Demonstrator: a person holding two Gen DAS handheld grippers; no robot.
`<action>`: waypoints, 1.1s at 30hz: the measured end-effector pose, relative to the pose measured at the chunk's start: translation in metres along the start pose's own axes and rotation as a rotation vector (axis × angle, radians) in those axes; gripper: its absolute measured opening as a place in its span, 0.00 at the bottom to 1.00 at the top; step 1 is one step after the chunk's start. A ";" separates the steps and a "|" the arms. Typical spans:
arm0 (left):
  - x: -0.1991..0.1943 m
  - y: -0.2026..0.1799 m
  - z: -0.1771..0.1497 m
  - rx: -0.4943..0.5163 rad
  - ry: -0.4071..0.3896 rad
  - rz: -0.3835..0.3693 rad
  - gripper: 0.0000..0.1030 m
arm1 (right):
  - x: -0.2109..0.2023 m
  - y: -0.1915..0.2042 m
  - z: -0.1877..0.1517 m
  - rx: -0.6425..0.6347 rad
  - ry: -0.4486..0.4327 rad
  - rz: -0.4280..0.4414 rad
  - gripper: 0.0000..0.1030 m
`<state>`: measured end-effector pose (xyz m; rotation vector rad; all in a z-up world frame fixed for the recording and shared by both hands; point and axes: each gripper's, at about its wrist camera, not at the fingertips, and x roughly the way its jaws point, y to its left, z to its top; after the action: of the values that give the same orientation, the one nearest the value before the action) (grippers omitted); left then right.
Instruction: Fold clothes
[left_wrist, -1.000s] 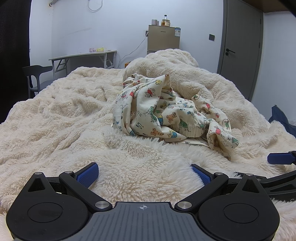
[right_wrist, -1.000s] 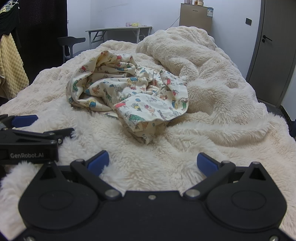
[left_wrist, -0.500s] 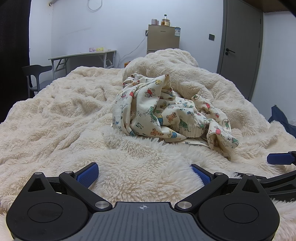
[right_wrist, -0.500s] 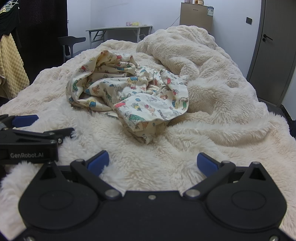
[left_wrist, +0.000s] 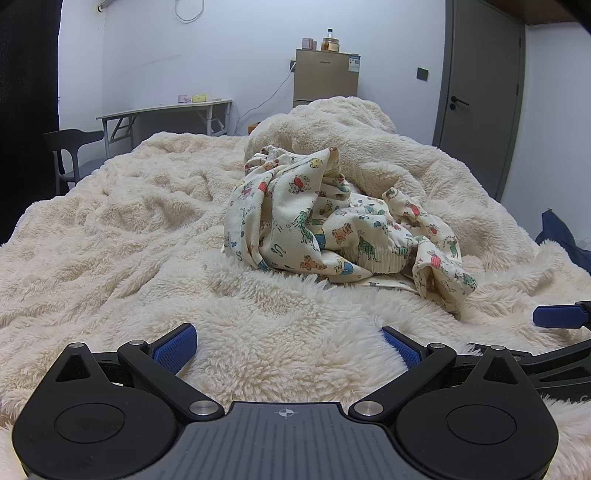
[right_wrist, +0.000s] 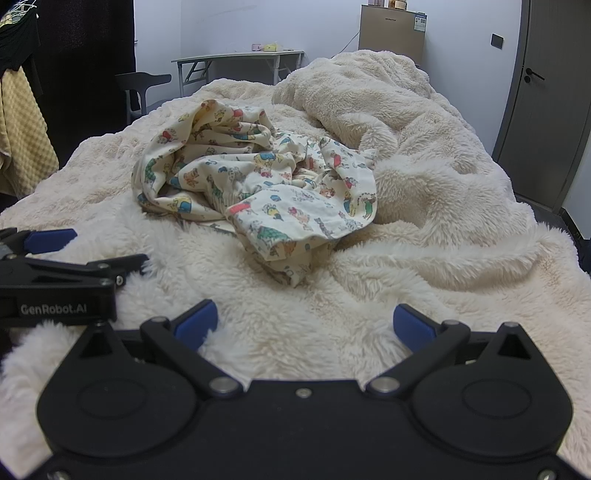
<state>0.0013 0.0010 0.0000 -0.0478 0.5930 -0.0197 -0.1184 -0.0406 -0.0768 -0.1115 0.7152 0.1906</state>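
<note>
Garment (left_wrist: 332, 225): cream cloth with a small colourful animal print, crumpled in a heap mid-bed, untouched. Beneath it, a cream fleece blanket (left_wrist: 129, 236) covers the bed, bunched into a ridge behind the heap. Left gripper (left_wrist: 288, 345): low on the blanket, near the heap, blue fingers (left_wrist: 173, 347) released, spread wide. Right gripper (right_wrist: 304, 321): beside the left, fingers equally spread, grasping nothing.

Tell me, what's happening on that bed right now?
Left hand-held gripper open, empty; right hand-held gripper the same. Crumpled cream cartoon-print cotton garment unfolded on fluffy cream fleece blanket. Bunched blanket heap behind it.
</note>
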 end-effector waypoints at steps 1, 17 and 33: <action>0.000 0.000 0.000 0.000 0.000 0.000 1.00 | 0.000 0.000 0.000 0.000 0.000 0.000 1.00; 0.001 0.000 -0.001 -0.004 0.001 -0.004 1.00 | 0.000 -0.001 0.000 0.001 0.001 0.002 1.00; 0.001 0.000 -0.001 -0.007 0.002 -0.007 1.00 | 0.001 -0.001 -0.001 0.004 0.005 0.008 1.00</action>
<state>0.0018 0.0006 -0.0011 -0.0568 0.5954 -0.0244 -0.1175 -0.0419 -0.0781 -0.1054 0.7211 0.1971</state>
